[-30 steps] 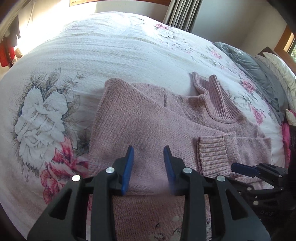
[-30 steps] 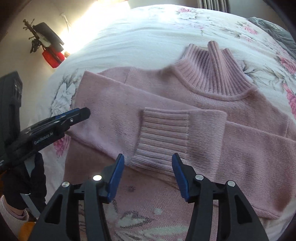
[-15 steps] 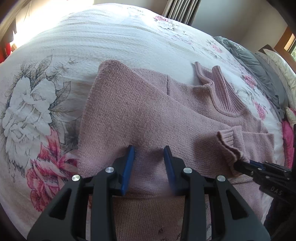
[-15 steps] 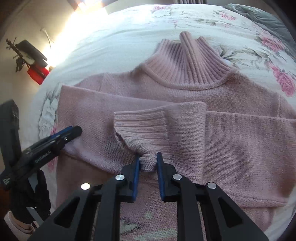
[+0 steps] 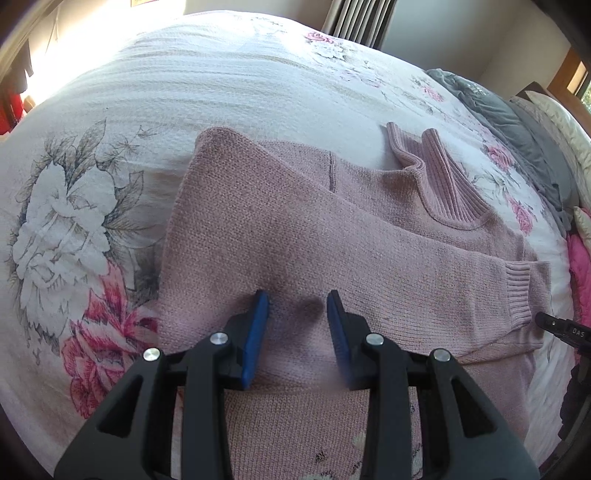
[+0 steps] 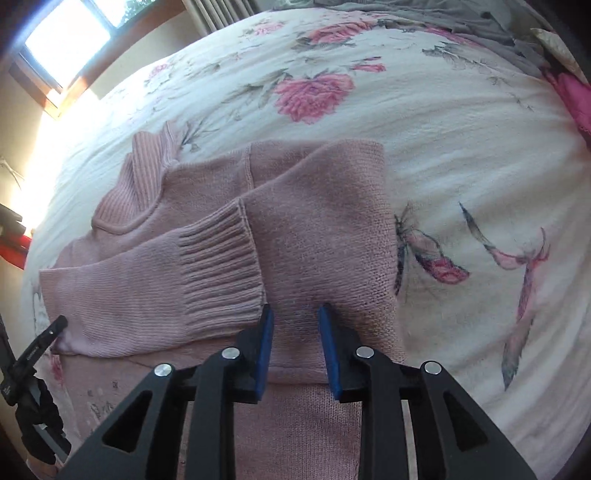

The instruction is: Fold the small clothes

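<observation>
Garment: we have a pink knit turtleneck sweater (image 5: 369, 236) lying flat on the floral bedspread (image 5: 221, 85), ribbed collar (image 5: 439, 181) toward the far side, both sleeves folded across the chest.
Step in hand: we judge the sleeve folds done; both grippers sit low over the crossed sleeves, near their lower edge, so we are at the point of folding the body over.
Left gripper (image 5: 297, 310): our jaws stand apart with nothing between them, the blue pads just above or lightly on the left sleeve; we cannot tell which.
Right gripper (image 6: 295, 314): our jaws are parted and hold nothing, their tips at the knit just right of the ribbed cuff (image 6: 221, 269).
Next move: we think it calls for pinching the hem or the shoulders at two matched points and carrying one end over the other evenly, so the sleeves do not slide out.
Left wrist view only: it shows the whole left sleeve fold and its rounded corner, a grey blanket (image 5: 517, 122) at the bed's far side, and the other gripper's tip at the right edge.
Right wrist view only: it shows the cuff overlapping the right sleeve fold (image 6: 332, 221), a window (image 6: 70, 33), and the left tool's tip by the sweater's left edge.
</observation>
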`<state>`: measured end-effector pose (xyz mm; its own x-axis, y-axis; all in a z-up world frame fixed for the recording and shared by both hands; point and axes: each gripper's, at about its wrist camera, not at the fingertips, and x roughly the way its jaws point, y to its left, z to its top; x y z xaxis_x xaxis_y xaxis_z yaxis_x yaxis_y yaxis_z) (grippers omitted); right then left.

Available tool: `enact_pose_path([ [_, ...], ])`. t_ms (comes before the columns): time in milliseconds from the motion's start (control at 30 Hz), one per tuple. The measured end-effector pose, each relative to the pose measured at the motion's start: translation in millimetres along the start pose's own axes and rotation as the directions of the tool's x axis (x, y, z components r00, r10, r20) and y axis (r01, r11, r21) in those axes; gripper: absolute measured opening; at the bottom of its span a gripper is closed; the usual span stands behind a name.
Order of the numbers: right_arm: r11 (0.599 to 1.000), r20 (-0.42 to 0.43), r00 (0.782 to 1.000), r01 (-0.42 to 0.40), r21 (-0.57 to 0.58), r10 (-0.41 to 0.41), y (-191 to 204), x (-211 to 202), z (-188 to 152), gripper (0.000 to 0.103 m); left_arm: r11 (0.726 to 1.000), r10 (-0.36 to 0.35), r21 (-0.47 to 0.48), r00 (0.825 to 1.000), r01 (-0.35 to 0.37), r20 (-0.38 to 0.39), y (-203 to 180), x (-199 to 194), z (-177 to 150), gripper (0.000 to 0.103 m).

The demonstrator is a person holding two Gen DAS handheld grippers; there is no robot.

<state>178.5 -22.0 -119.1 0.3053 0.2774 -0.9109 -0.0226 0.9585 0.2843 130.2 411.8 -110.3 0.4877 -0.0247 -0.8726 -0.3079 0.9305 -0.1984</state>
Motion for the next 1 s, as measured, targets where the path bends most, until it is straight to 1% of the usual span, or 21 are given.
enact_pose_path([
  [67,0.996,0.013,0.997,-0.079,-0.030,0.079,10,-1,2,0.027,1.000,-0.009,0.019,1.000,0.009,0.014,-12,-6,4,0.033],
  [100,0.992,0.009,0.994,-0.112,-0.052,0.113,20,0,4,0.028,0.999,-0.013,0.030,1.000,0.012,0.018,-20,-8,7,0.035],
  [167,0.983,-0.016,0.988,-0.155,-0.102,0.154,39,7,9,0.028,0.998,-0.026,0.059,1.000,0.025,0.017,-37,-6,11,0.036],
  [233,0.982,-0.023,0.991,-0.132,-0.137,0.130,50,15,14,0.028,0.996,-0.021,0.088,1.000,0.020,0.005,-51,1,12,0.038],
  [333,0.987,-0.058,0.996,-0.081,-0.137,0.074,42,30,15,0.028,0.996,0.010,0.091,0.999,-0.006,-0.041,-54,23,8,0.039],
  [367,0.987,-0.074,0.994,-0.085,-0.139,0.075,37,35,14,0.028,0.997,0.016,0.082,0.998,-0.011,-0.055,-50,31,6,0.038],
  [433,0.983,-0.086,0.992,-0.106,-0.151,0.094,30,40,11,0.028,0.997,0.002,0.083,0.999,0.002,-0.042,-46,36,2,0.038],
  [567,0.978,-0.111,0.989,-0.117,-0.175,0.098,31,42,13,0.028,0.990,0.016,0.140,0.999,-0.011,-0.035,-51,36,0,0.039],
  [633,0.976,-0.128,0.987,-0.118,-0.184,0.095,37,39,19,0.029,0.989,0.013,0.149,0.999,-0.007,-0.040,-53,32,6,0.039],
  [700,0.969,-0.105,0.986,-0.150,-0.197,0.132,46,31,32,0.034,0.987,-0.004,0.163,1.000,0.006,-0.012,-56,25,18,0.039],
  [733,0.965,-0.094,0.983,-0.174,-0.199,0.158,52,27,42,0.039,0.987,-0.014,0.163,1.000,0.014,0.002,-59,24,27,0.040],
  [767,0.960,-0.087,0.980,-0.195,-0.201,0.181,59,26,53,0.042,0.987,-0.032,0.158,0.999,0.030,0.011,-62,24,38,0.041],
  [800,0.956,-0.082,0.976,-0.212,-0.204,0.199,67,26,66,0.044,0.987,-0.051,0.150,0.999,0.049,0.014,-65,26,50,0.043],
  [900,0.941,-0.072,0.972,-0.233,-0.246,0.222,96,35,104,0.049,0.985,-0.070,0.156,0.997,0.066,0.020,-78,40,90,0.043],
  [933,0.940,-0.071,0.974,-0.226,-0.257,0.215,105,41,116,0.051,0.984,-0.064,0.166,0.998,0.060,0.019,-85,46,101,0.043],
  [1000,0.936,-0.103,0.970,-0.240,-0.257,0.221,121,55,134,0.052,0.982,-0.084,0.166,0.996,0.085,-0.011,-92,62,120,0.044],
])
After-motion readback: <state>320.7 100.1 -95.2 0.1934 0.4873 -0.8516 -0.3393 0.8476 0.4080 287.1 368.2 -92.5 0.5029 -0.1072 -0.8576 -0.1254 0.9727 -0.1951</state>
